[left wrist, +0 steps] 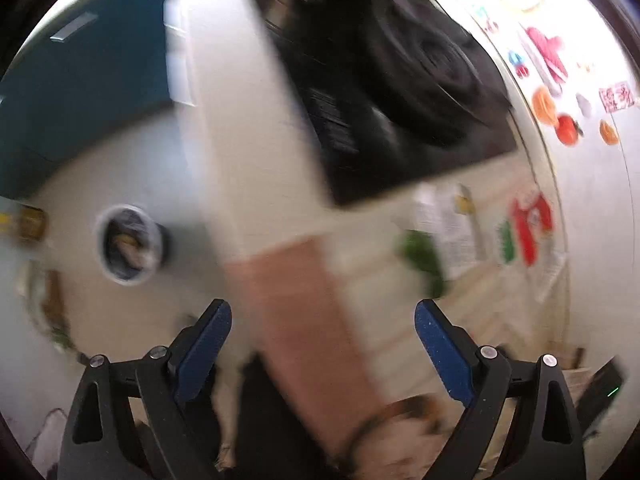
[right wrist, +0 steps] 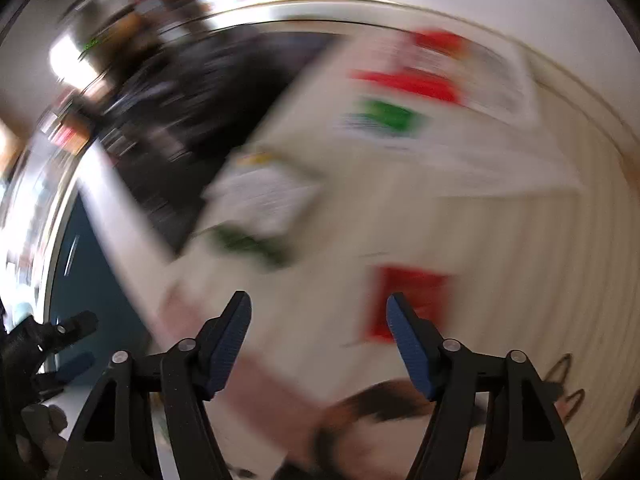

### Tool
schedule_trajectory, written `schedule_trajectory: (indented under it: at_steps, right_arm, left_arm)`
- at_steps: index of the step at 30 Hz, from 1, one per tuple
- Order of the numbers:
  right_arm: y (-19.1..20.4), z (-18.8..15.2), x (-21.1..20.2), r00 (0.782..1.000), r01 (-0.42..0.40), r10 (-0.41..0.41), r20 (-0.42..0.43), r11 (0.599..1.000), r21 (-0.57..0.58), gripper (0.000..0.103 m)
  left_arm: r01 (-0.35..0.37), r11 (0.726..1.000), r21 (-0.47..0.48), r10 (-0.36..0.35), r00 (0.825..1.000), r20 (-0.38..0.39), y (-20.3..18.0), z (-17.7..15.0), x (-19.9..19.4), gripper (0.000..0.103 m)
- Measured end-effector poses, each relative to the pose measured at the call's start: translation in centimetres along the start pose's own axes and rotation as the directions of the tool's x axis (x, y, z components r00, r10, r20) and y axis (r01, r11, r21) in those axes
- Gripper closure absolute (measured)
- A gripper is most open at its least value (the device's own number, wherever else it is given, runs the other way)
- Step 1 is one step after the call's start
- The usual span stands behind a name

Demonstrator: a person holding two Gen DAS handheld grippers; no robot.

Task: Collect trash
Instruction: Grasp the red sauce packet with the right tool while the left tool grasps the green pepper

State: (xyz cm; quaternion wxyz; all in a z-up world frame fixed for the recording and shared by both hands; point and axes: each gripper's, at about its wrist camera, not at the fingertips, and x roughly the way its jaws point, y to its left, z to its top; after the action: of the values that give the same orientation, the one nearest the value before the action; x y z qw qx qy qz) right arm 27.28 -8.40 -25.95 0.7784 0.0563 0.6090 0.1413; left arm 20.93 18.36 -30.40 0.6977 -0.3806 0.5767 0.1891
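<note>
My left gripper has its blue pads spread wide with nothing between them, pointing steeply down at the floor. My right gripper also stands with its jaws apart and empty, narrower than the left's. No earlier view tells me more about it. Both views are badly smeared, so I can only name the larger shapes. Taking the bin as my landmark: in the left wrist view it sits on the pale floor, a round container lined with a clear bag, with crumpled trash inside. It lies up and left of my left gripper, well apart from it. To the right of the bin a white edge runs down the view, and beyond that a black appliance with a round front. Further right from the bin is a white door covered in coloured magnets. A green blur lies on the floor between bin and door; I cannot tell what it is.
</note>
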Motion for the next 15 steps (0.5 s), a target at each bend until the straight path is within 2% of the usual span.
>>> schedule_trajectory:
  at_steps: [4, 5, 6, 7, 8, 9, 11, 13, 15]
  right_arm:
    - [-6.7, 1.8, 2.6, 0.998, 0.054, -0.052, -0.025, 0.993, 0.109, 0.031]
    - [-7.5, 1.8, 3.1, 0.998, 0.058, -0.055, -0.032, 0.991, 0.119, 0.031]
    - [-7.9, 1.8, 3.4, 0.998, 0.057, -0.053, -0.038, 0.991, 0.124, 0.031]
    - [-8.4, 1.6, 3.8, 0.998, 0.057, -0.052, -0.043, 0.991, 0.124, 0.031]
    - [-8.2, 1.5, 4.1, 0.997, 0.060, -0.054, -0.049, 0.991, 0.121, 0.031]
    - [-8.4, 1.3, 4.5, 0.997, 0.057, -0.051, -0.056, 0.992, 0.113, 0.031]
    - [-7.9, 0.9, 5.4, 0.996, 0.052, -0.045, -0.072, 0.994, 0.100, 0.031]
    - [-7.4, 0.6, 6.0, 0.995, 0.050, -0.043, -0.085, 0.996, 0.076, 0.029]
    - [-6.6, 0.4, 6.4, 0.996, 0.059, -0.056, -0.073, 0.997, 0.041, 0.029]
  left_arm:
    - [0.018, 0.999, -0.028, -0.020, 0.997, -0.079, -5.1, 2.1, 5.1, 0.010]
    - [0.012, 0.999, -0.037, -0.015, 0.995, -0.095, -5.9, 2.6, 6.1, 0.015]
    - [0.003, 0.999, -0.049, -0.009, 0.993, -0.115, -6.5, 3.0, 7.5, 0.026]
    - [-0.002, 0.998, -0.057, -0.005, 0.992, -0.127, -6.8, 3.0, 8.1, 0.032]
    - [-0.008, 0.998, -0.069, -0.002, 0.990, -0.139, -7.1, 3.1, 8.9, 0.044]
    - [0.002, 0.997, -0.082, -0.014, 0.989, -0.144, -7.2, 3.1, 9.4, 0.050]
    - [0.034, 0.996, -0.088, -0.044, 0.992, -0.114, -7.7, 2.9, 9.1, 0.061]
    - [-0.017, 1.000, -0.021, 0.015, 0.996, -0.091, -8.5, 2.6, 8.5, 0.065]
    - [-0.049, 0.998, 0.045, 0.052, 0.997, -0.065, -9.1, 2.3, 7.9, 0.080]
